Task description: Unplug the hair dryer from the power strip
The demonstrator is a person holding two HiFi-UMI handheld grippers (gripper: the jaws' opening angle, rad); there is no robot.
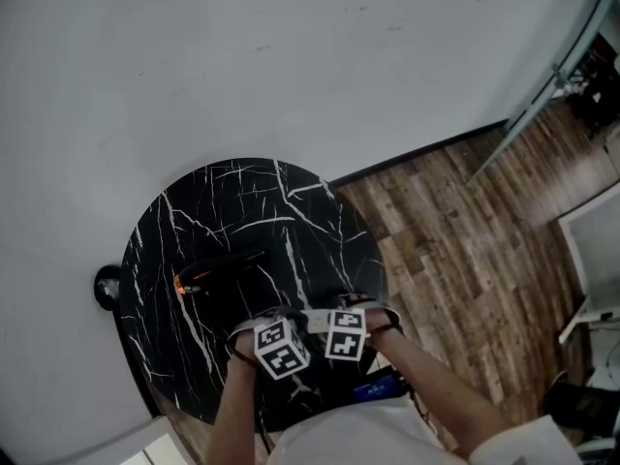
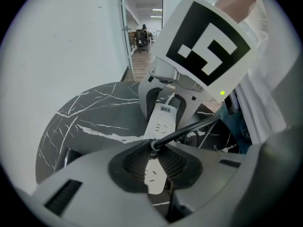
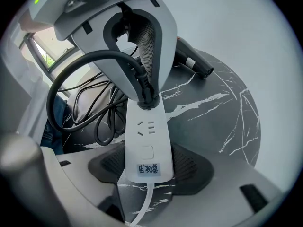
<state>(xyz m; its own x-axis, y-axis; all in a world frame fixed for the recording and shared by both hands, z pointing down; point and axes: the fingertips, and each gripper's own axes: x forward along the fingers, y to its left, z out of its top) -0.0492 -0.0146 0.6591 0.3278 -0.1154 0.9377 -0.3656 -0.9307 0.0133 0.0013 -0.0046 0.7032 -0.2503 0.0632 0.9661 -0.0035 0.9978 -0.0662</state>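
On one marble table (image 1: 194,221), left tongs (image 2: 154,157) tight around one plug (image 3: 146,98), right tongs (image 3: 147,168) around one power strip (image 3: 146,136).

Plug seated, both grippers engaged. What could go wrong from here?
1. The left gripper grips the plug near its cable exit; it may slip onto the cable and strain it.
2. The right gripper holds only the end of the strip; a tilted pull could lever the strip loose.
3. The cable loops could tug the dryer.
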